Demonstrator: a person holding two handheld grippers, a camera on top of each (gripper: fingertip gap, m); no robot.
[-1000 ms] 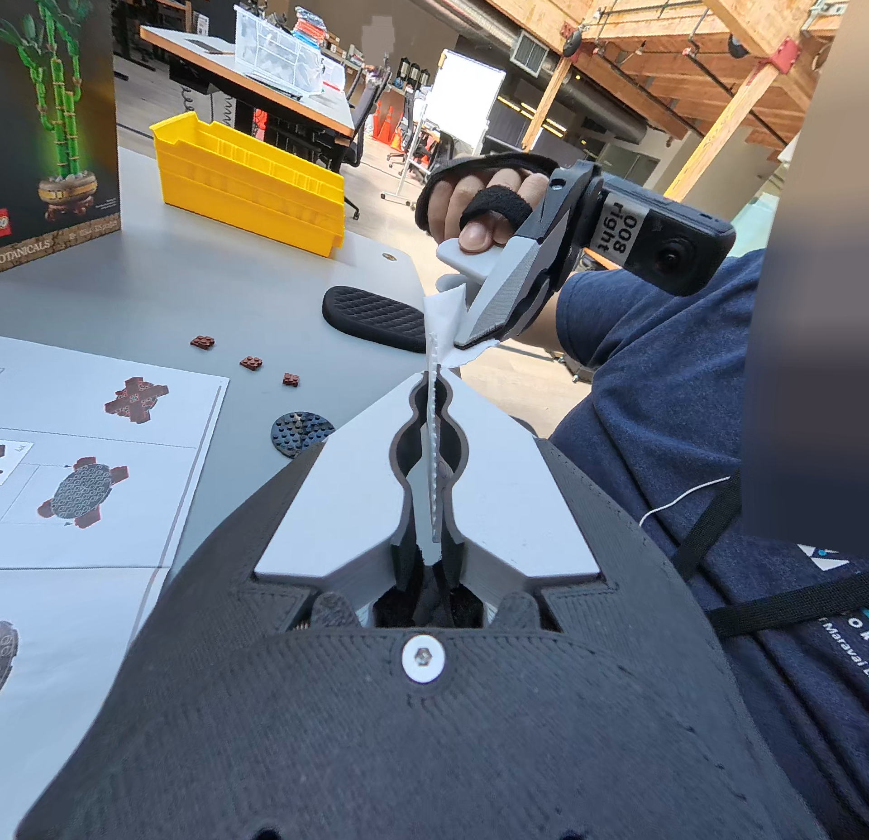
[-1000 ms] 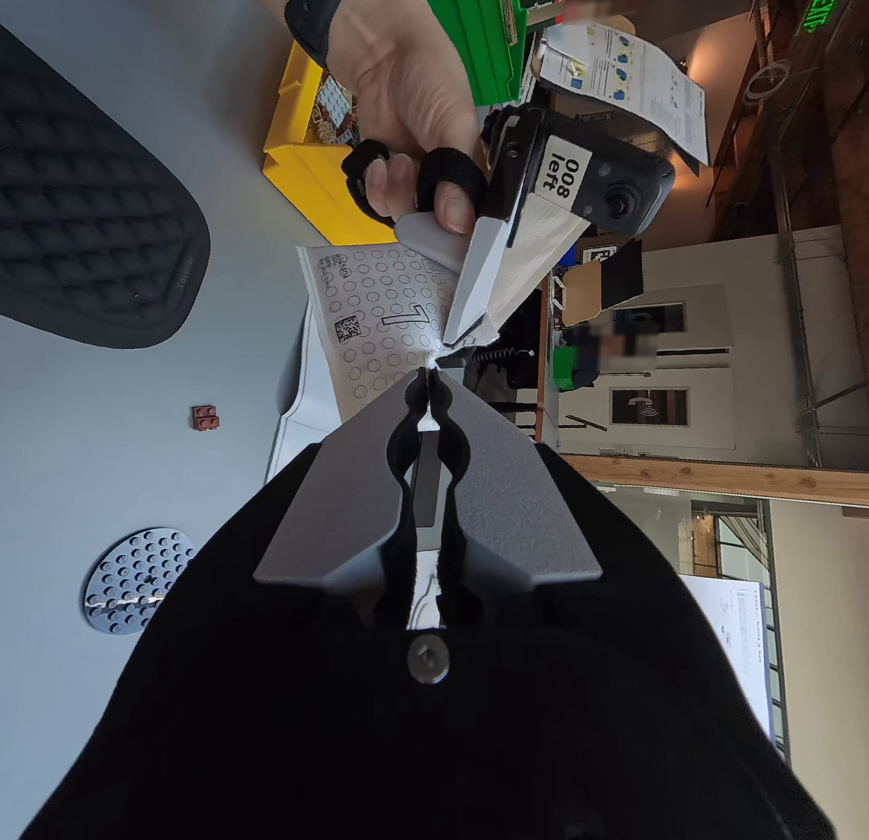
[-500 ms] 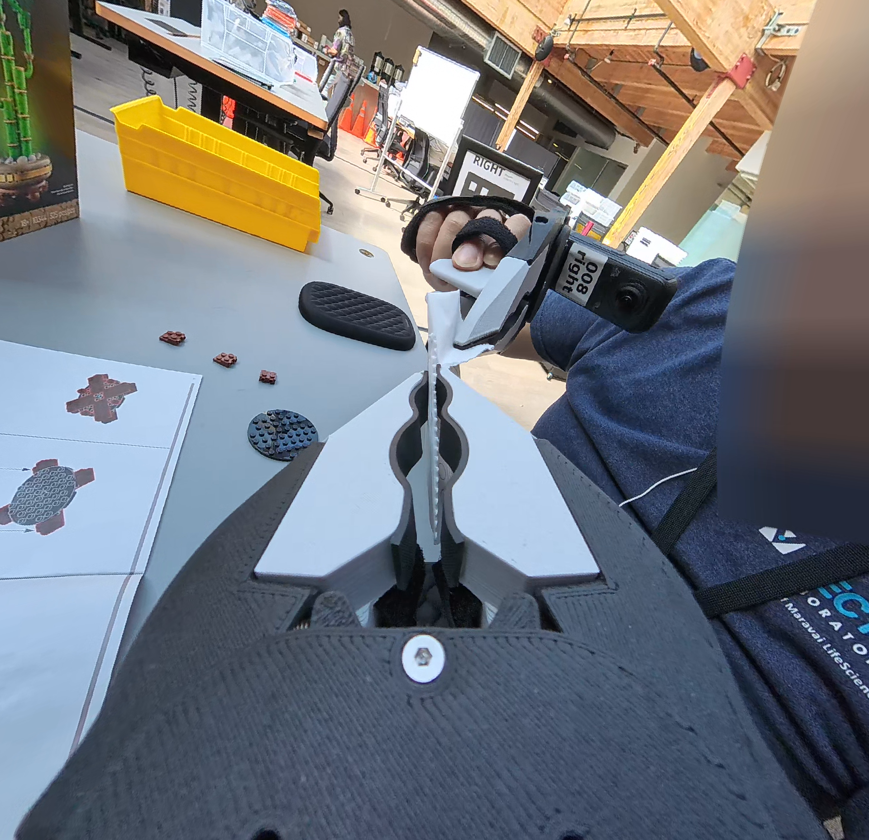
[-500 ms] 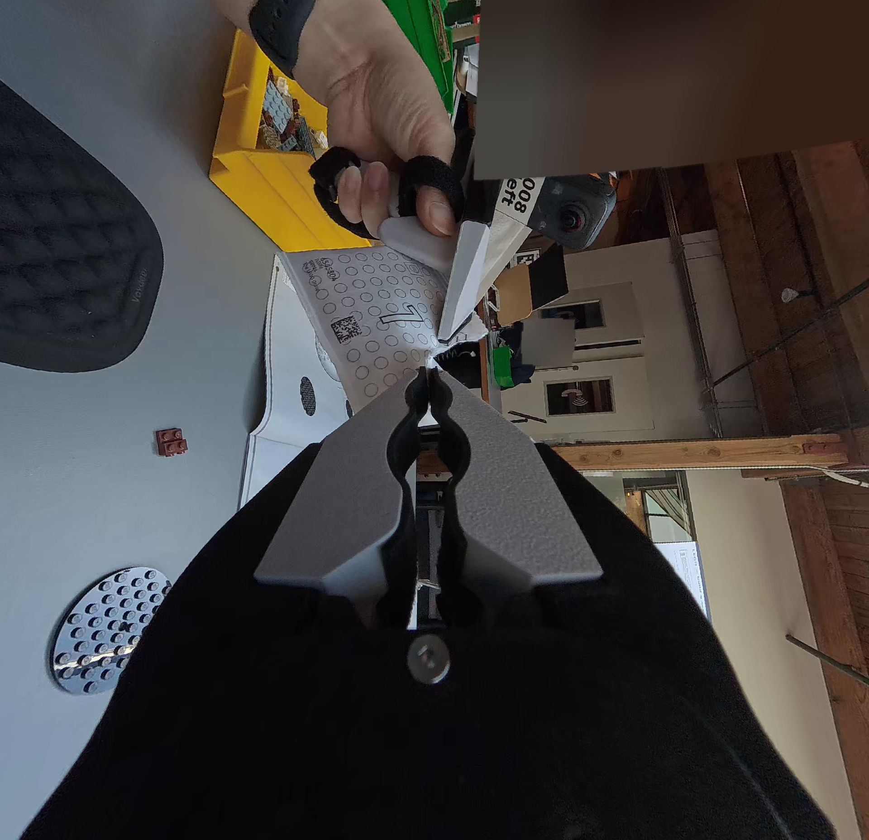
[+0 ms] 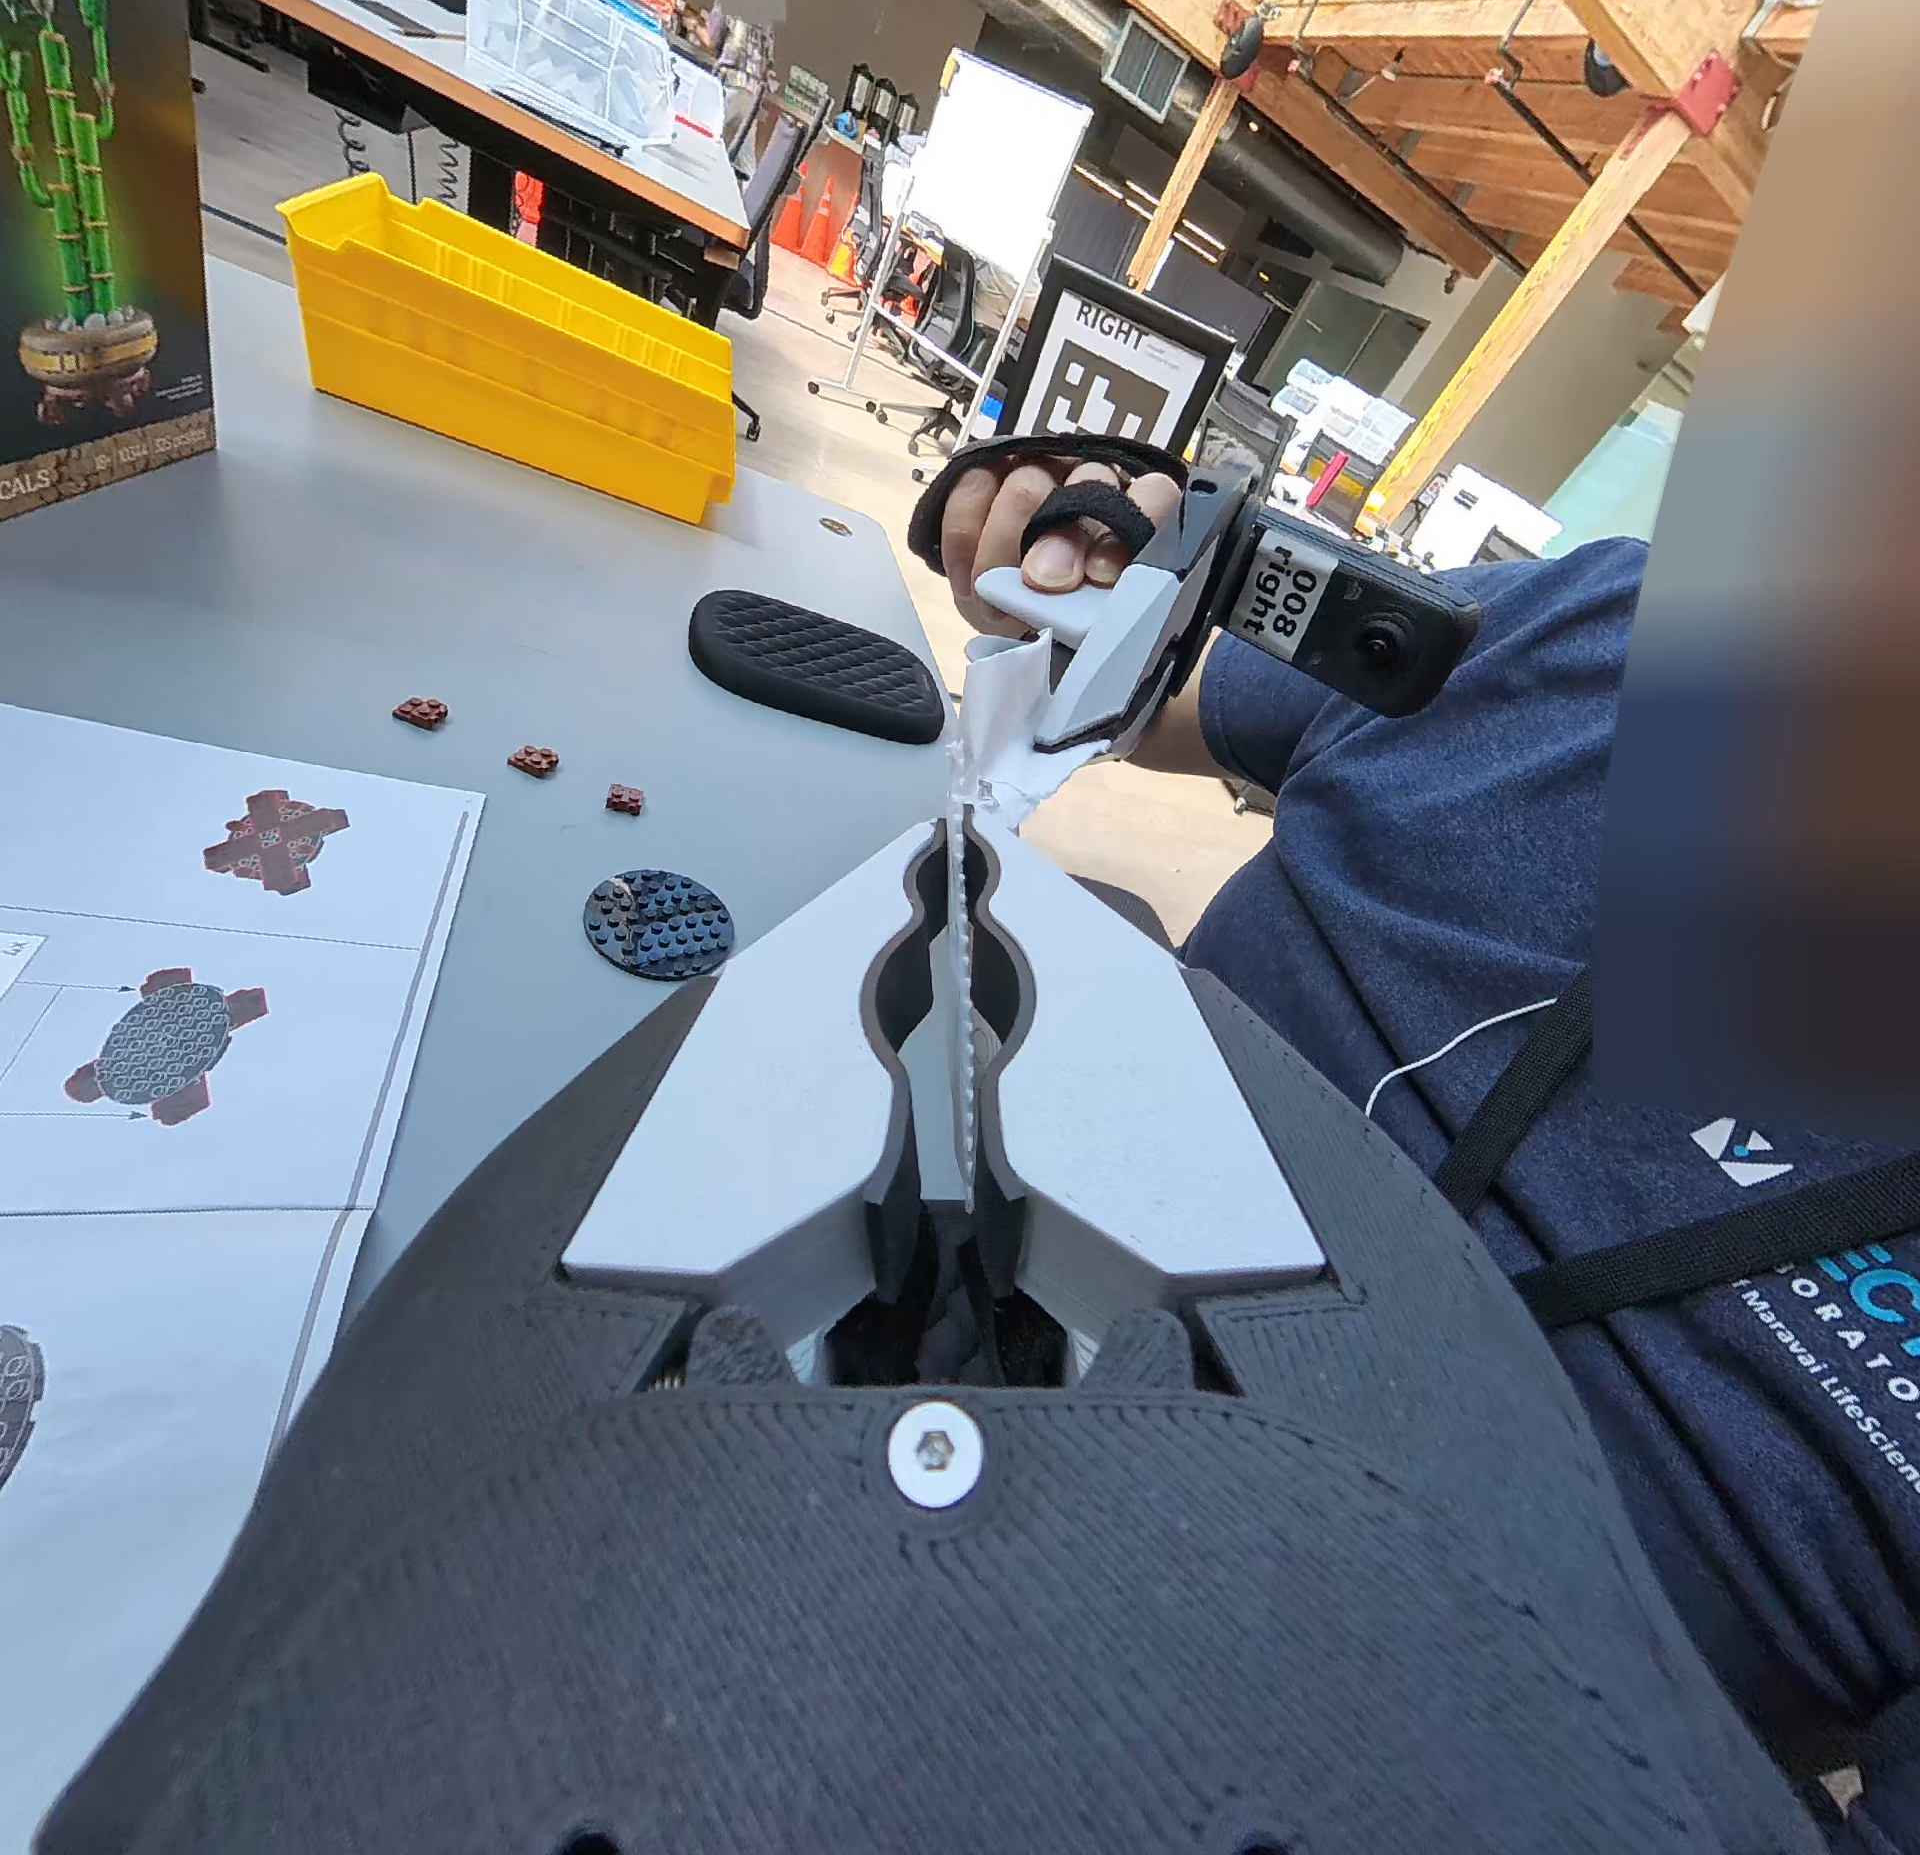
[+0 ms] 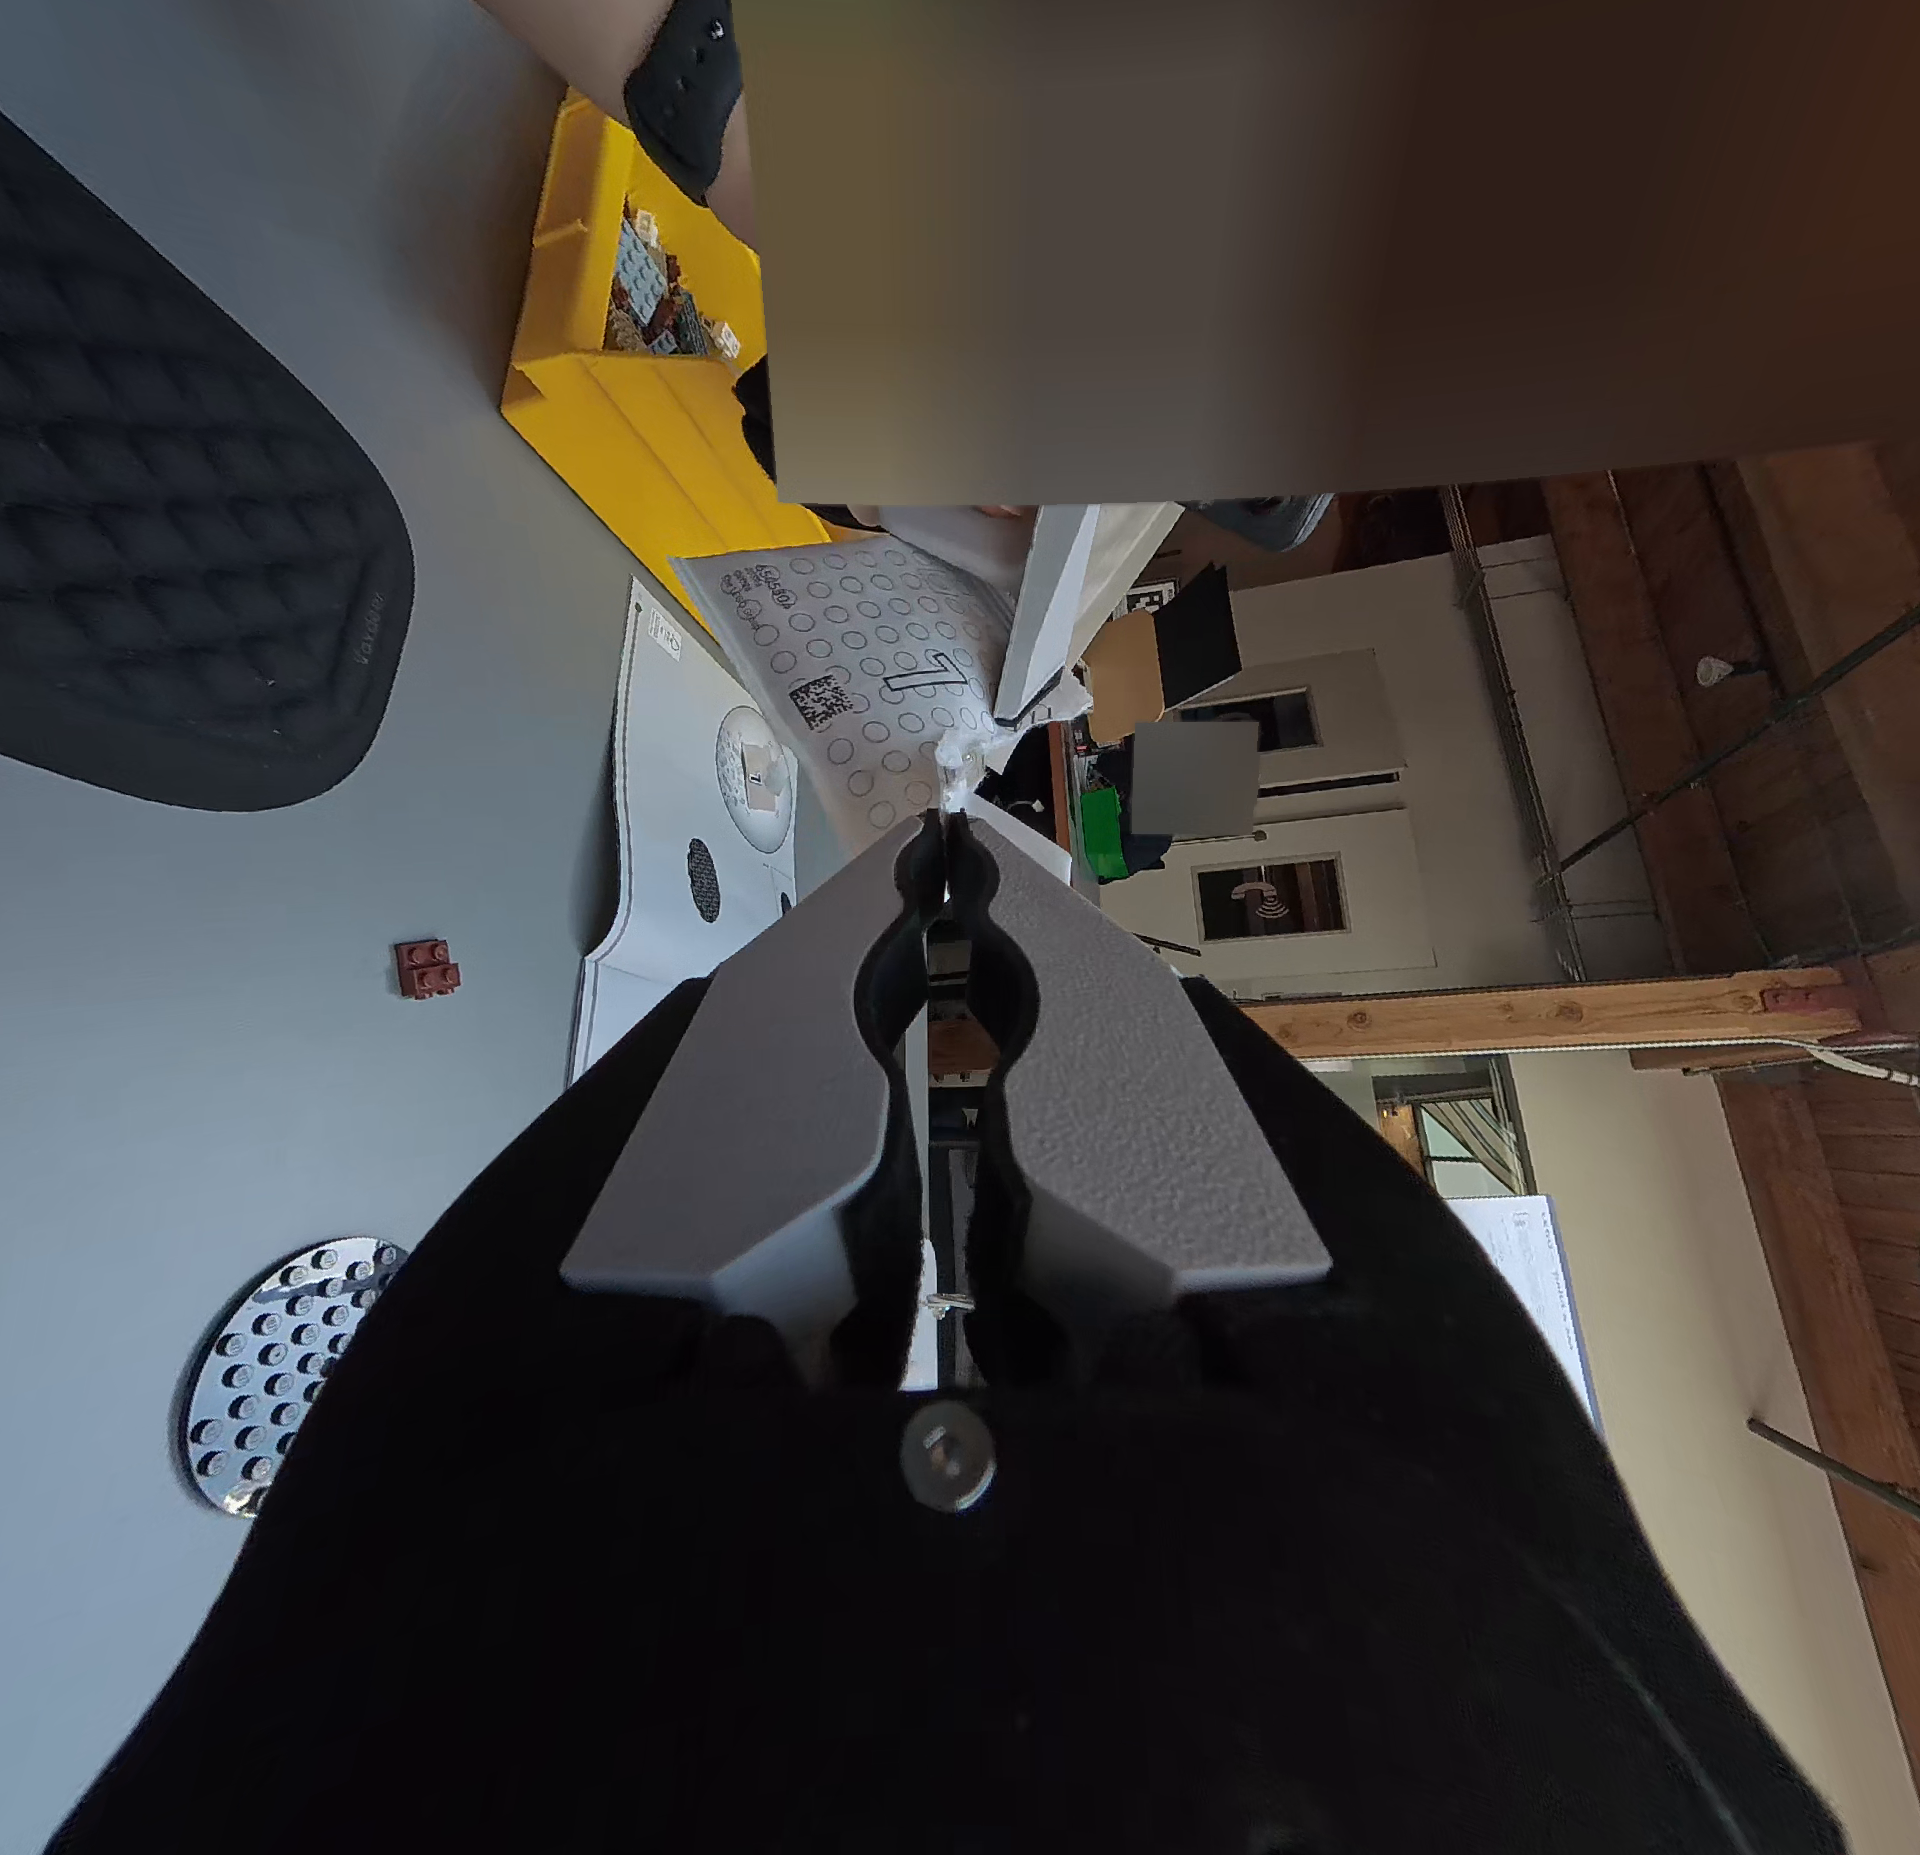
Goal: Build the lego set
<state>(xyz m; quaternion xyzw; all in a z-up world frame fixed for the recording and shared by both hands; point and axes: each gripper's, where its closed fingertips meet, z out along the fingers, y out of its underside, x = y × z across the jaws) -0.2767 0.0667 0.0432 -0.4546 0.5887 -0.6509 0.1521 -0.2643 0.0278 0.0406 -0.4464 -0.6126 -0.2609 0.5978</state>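
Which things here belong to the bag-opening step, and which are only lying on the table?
In use:
- white paper bag
- left gripper, shut on it
- right gripper, shut on it

Lying about:
- round black plate
- small brown bricks
- instruction sheet
- yellow bin
- black pad

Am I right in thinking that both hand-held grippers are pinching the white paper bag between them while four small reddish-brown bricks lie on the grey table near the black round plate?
Nearly: the left wrist view shows three small reddish-brown bricks, not four. The rest holds: the left hand-held gripper and right hand-held gripper both pinch the white paper bag, and the bricks lie on the grey table near the black round plate.
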